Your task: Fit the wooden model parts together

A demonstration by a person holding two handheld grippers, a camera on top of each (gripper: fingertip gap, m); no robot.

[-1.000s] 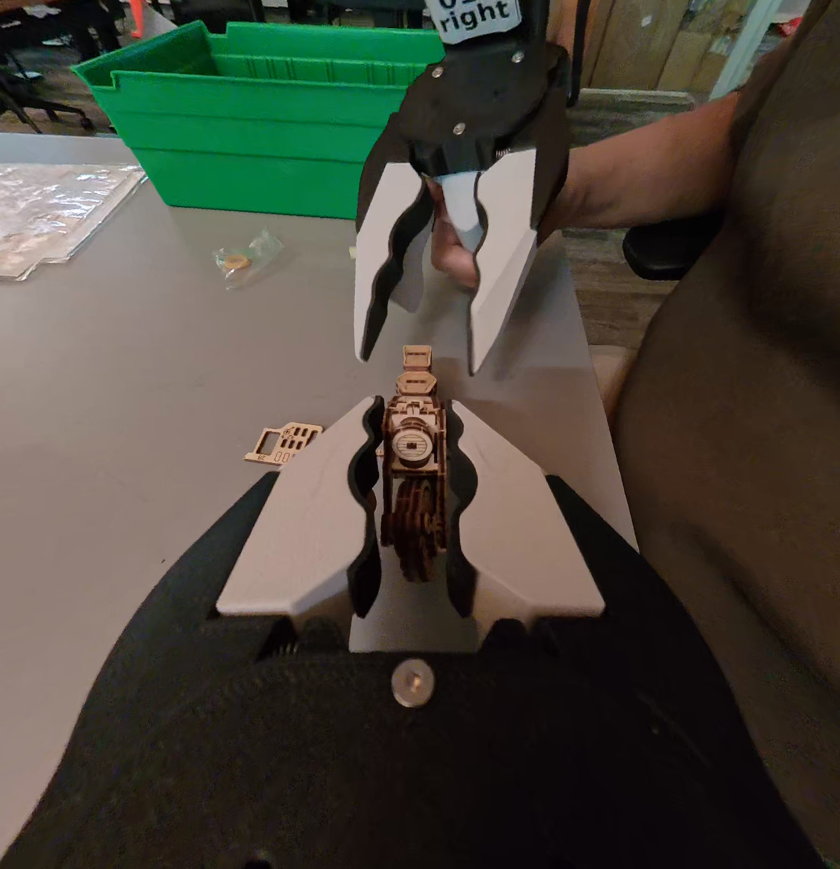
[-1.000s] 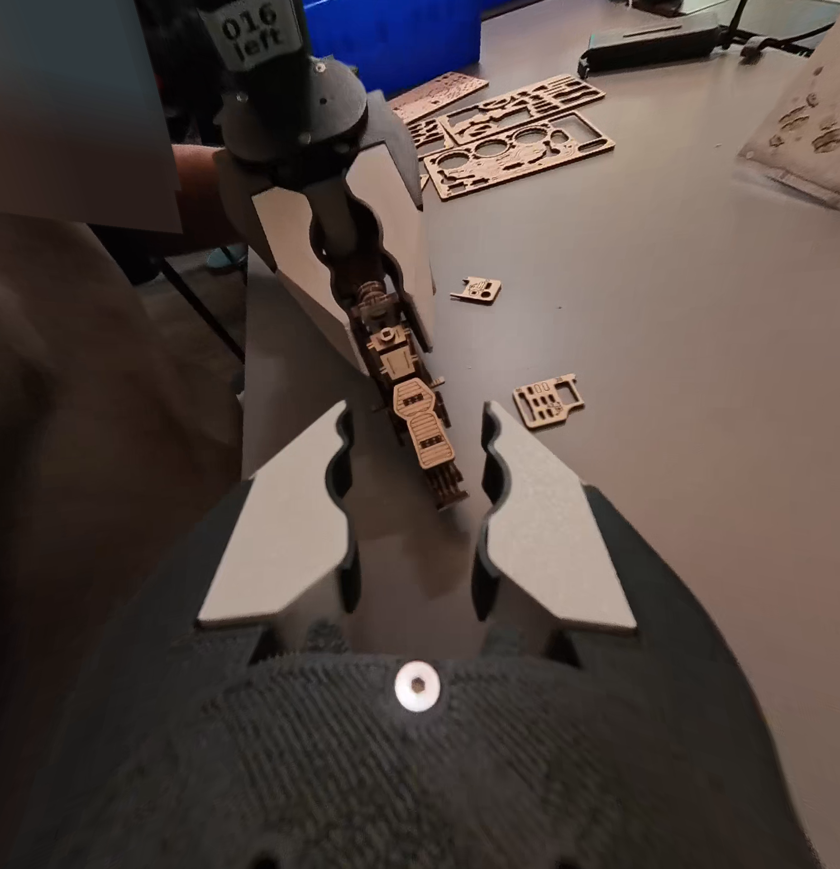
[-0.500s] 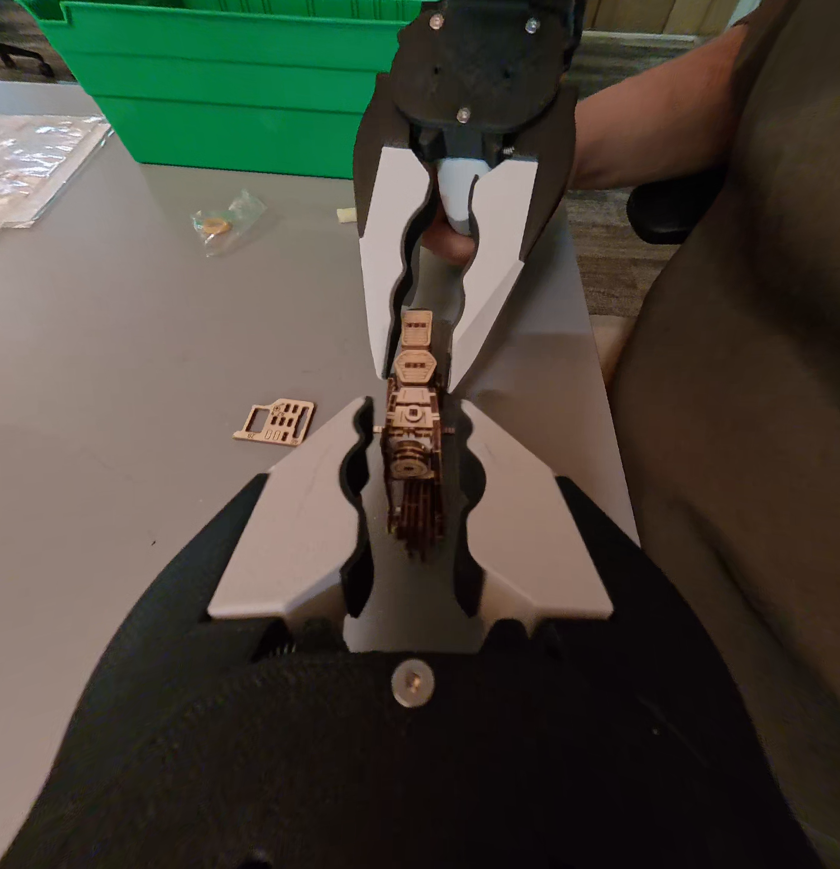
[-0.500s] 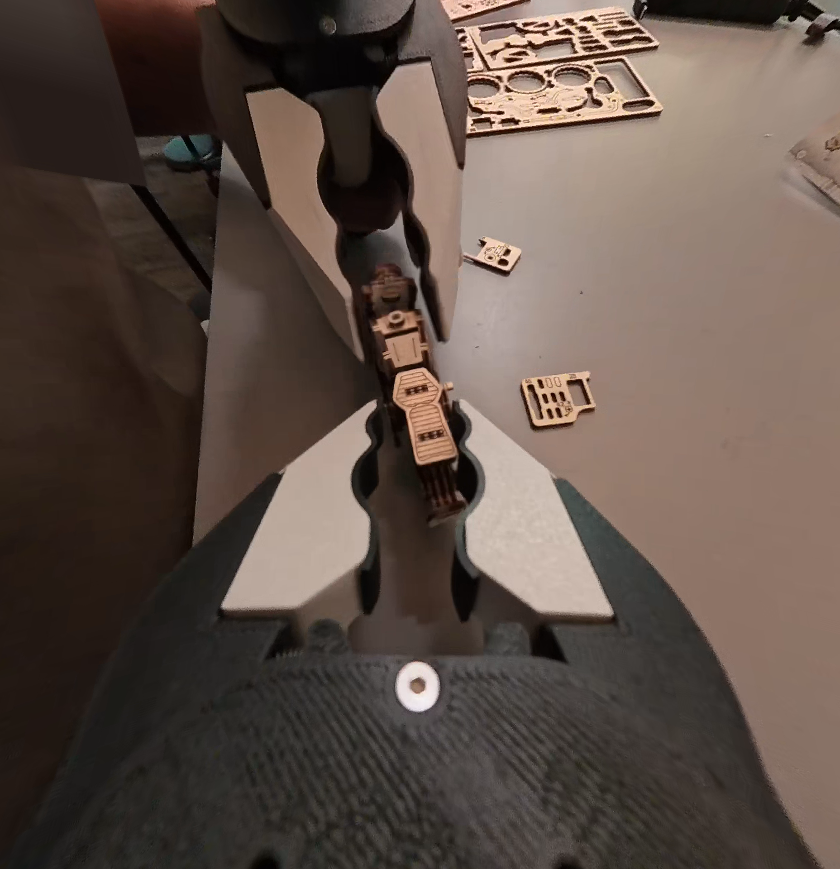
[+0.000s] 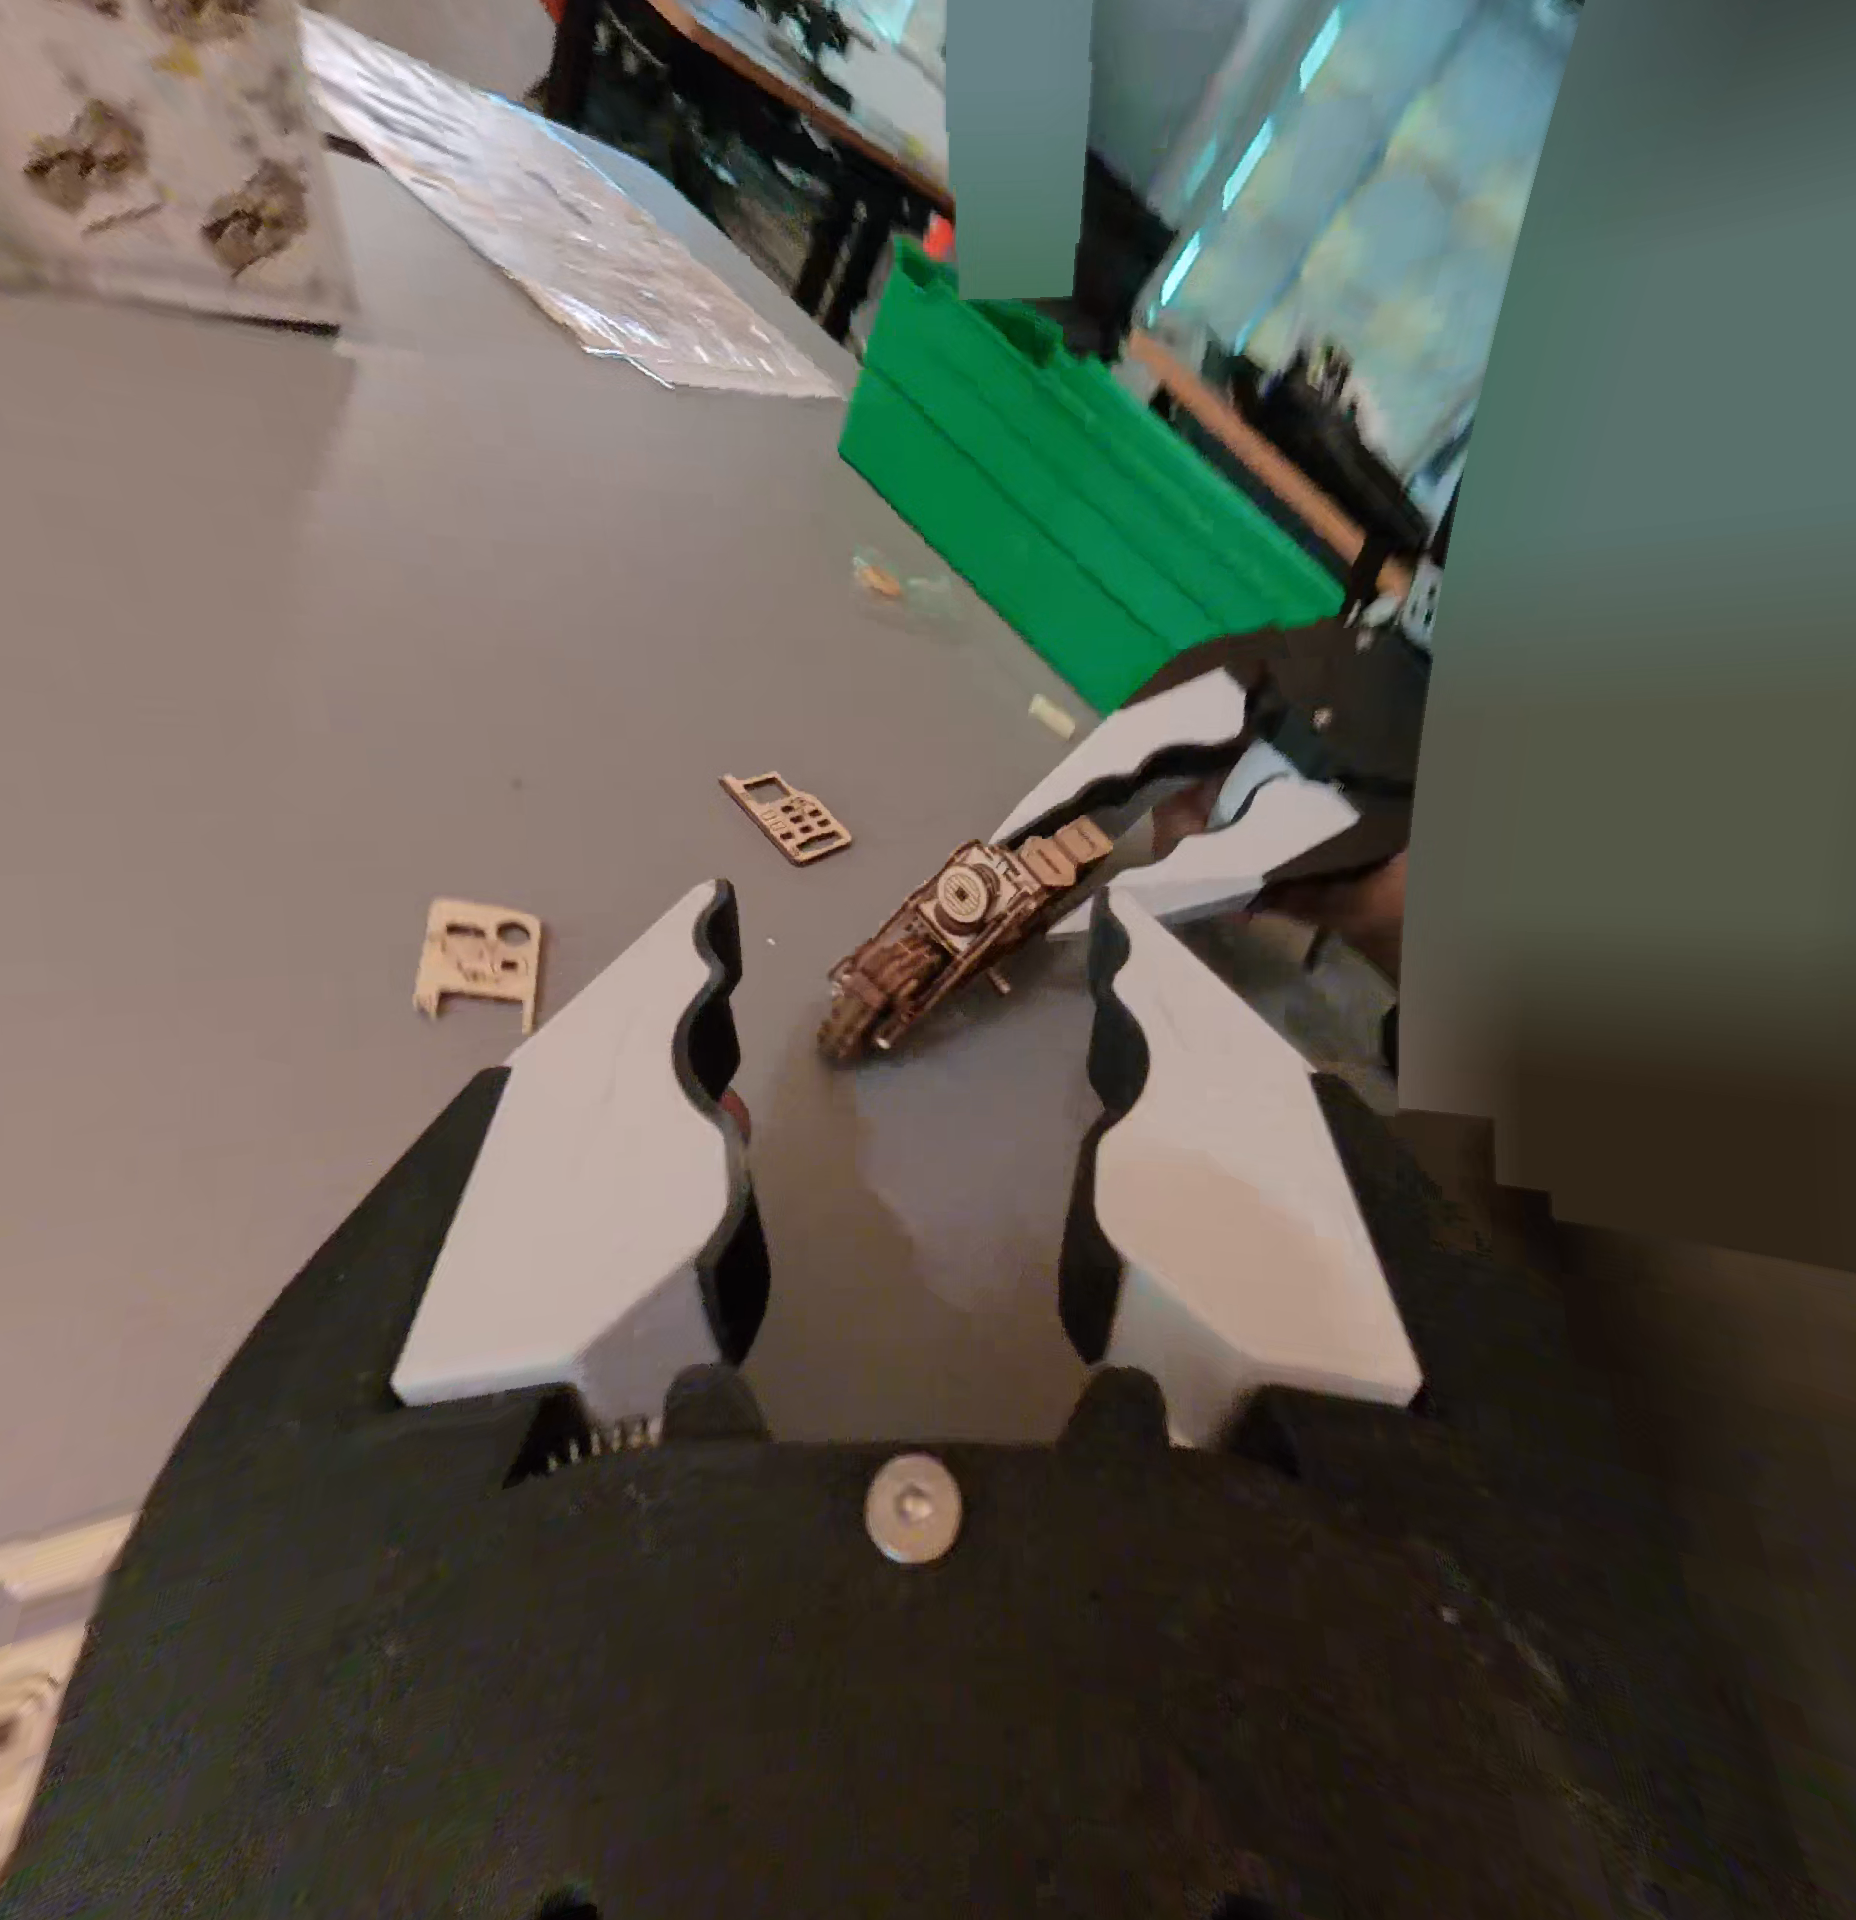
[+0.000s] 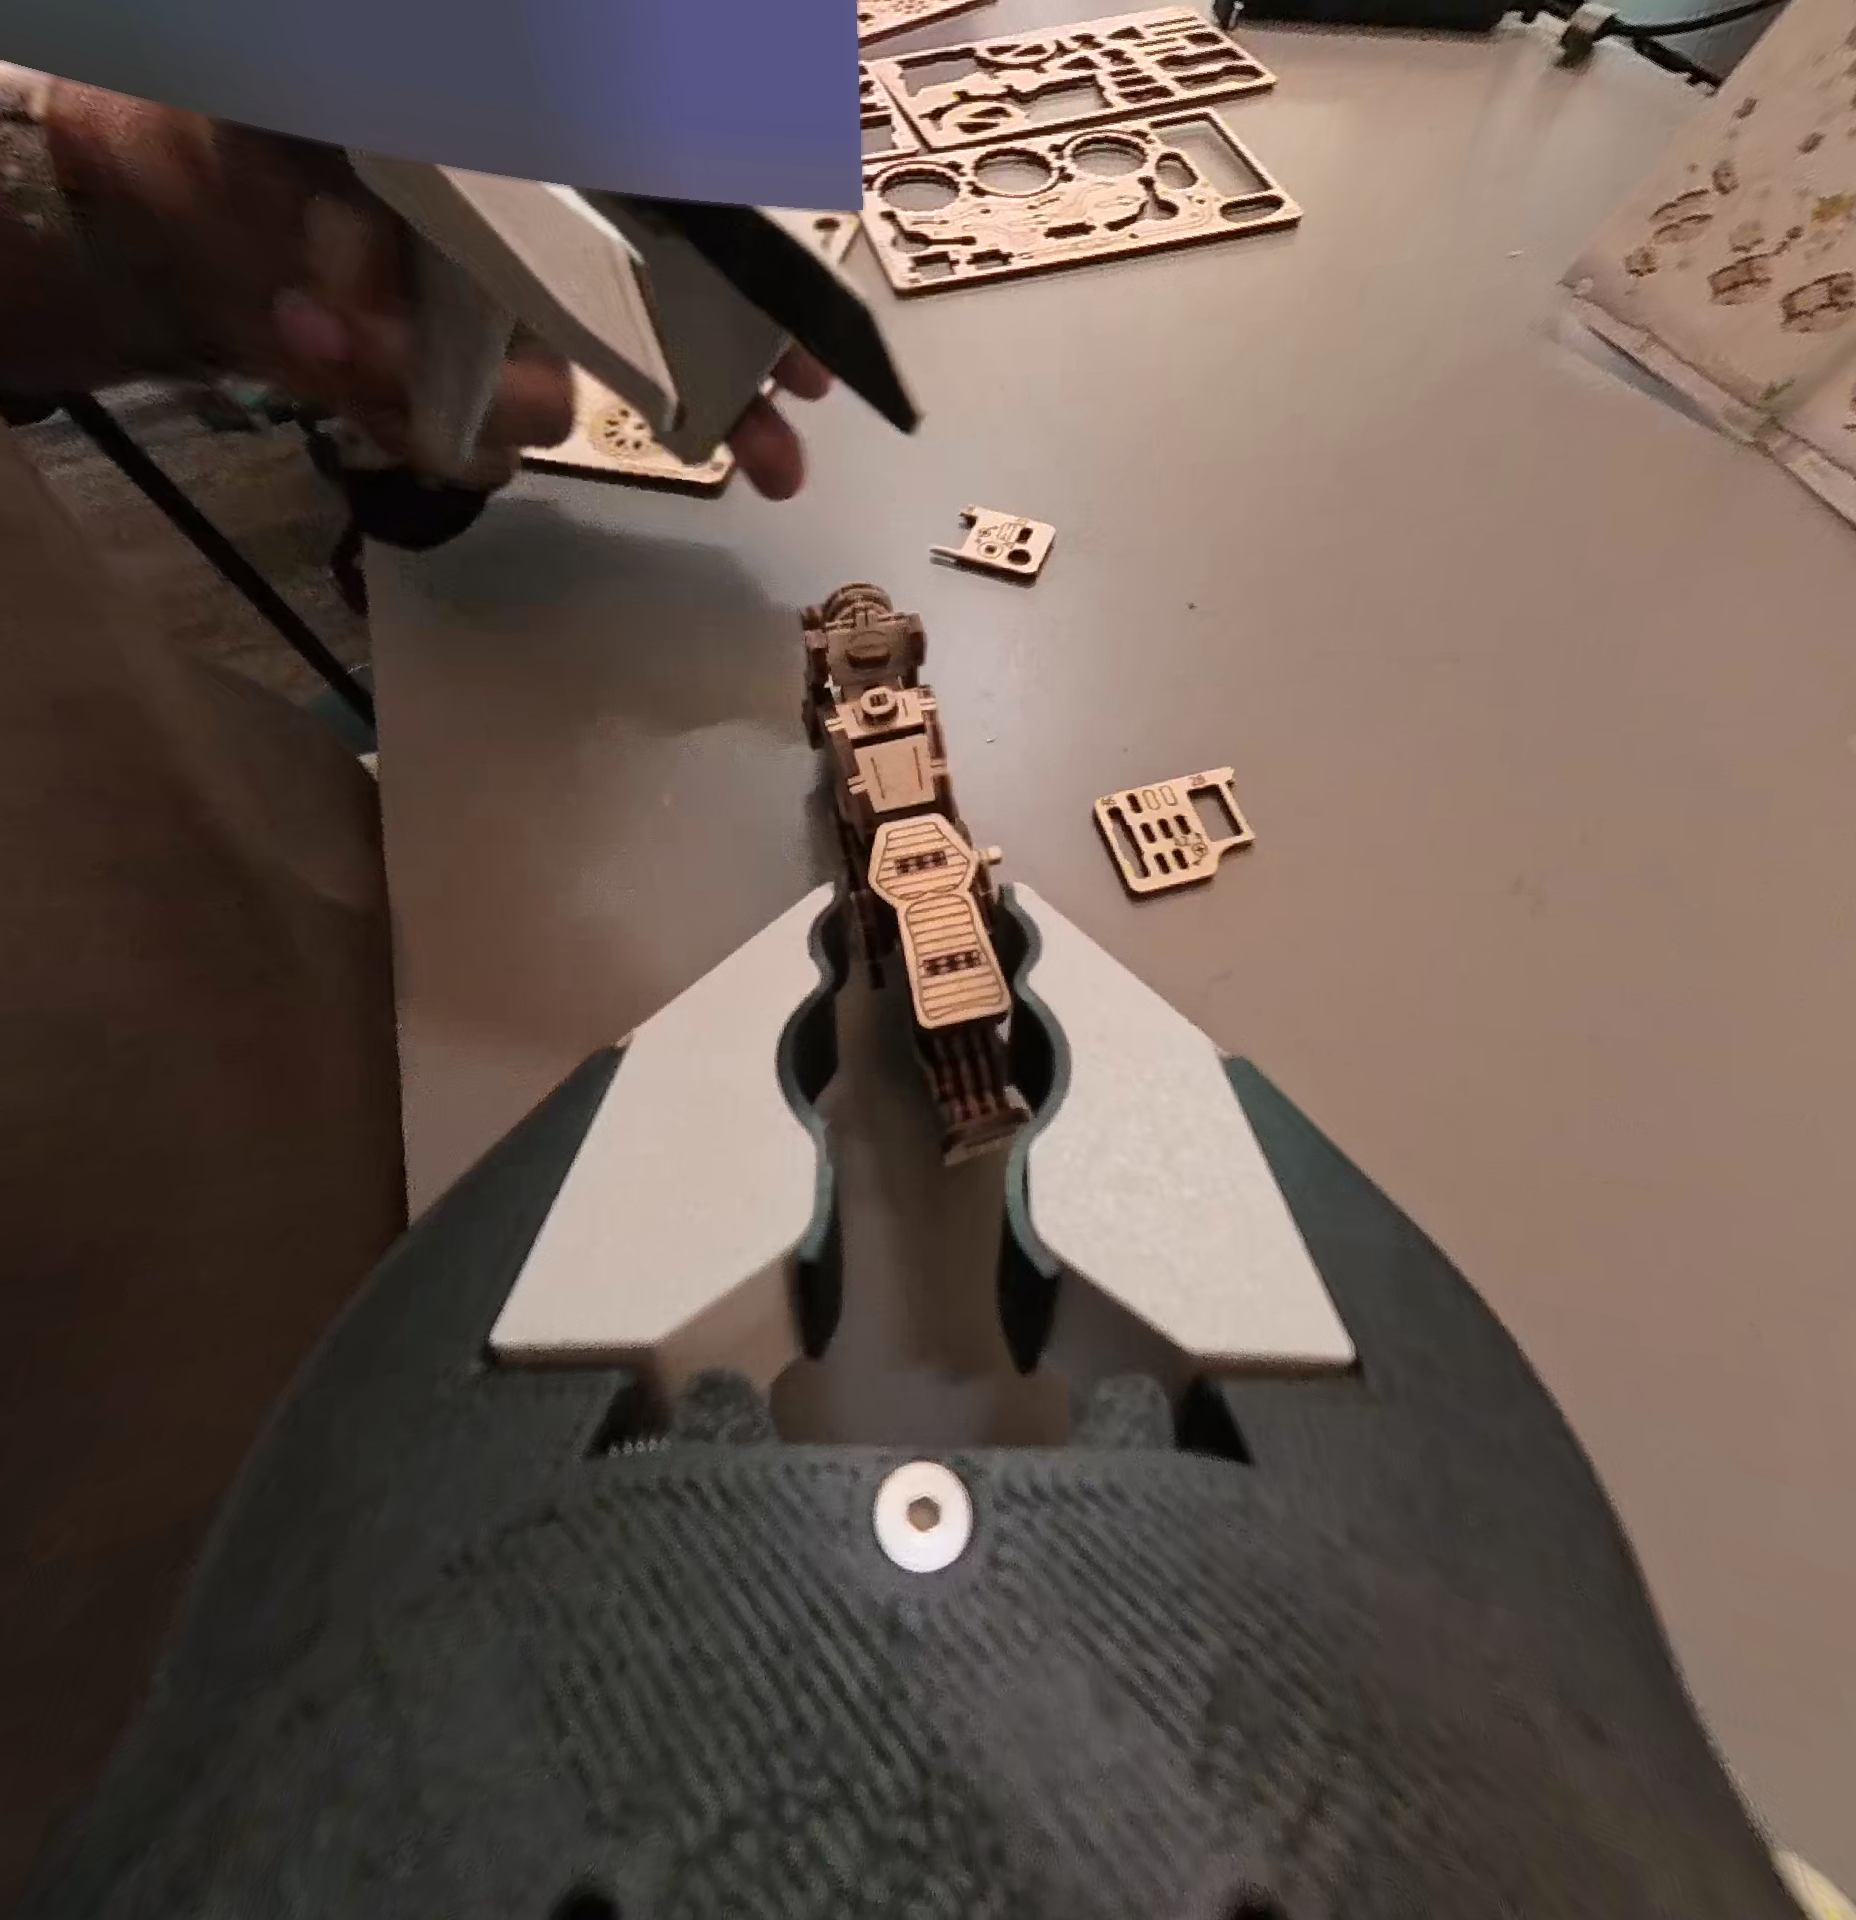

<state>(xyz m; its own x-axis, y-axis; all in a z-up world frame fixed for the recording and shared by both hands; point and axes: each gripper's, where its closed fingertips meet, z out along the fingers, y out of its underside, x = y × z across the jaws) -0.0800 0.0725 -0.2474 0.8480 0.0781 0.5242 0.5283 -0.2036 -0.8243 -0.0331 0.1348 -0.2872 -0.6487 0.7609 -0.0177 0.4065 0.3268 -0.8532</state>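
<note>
The wooden model (image 6: 882, 748), a small brown motorcycle-like build, points away from my right gripper (image 6: 924, 914), which is shut on its rear end, the slatted seat part. In the left wrist view the model (image 5: 934, 956) slants down with its front wheel at the grey table (image 5: 280, 675), and the right gripper (image 5: 1163, 831) holds it from the right. My left gripper (image 5: 908, 925) is open and empty, just short of the model's front. It also shows blurred in the right wrist view (image 6: 695, 312), held in a hand, up and left of the model.
Two small loose wooden pieces (image 5: 789, 816) (image 5: 482, 961) lie left of the model. Punched-out wooden sheets (image 6: 1069, 197) lie at the far side. A green bin (image 5: 1059, 520), a small plastic bag (image 5: 903, 587) and a printed sheet (image 6: 1755, 260) sit around. The table edge is by my body.
My left gripper has opened, let go of the model and pulled away from it. My right gripper has closed on the model's rear end and now holds it alone.
</note>
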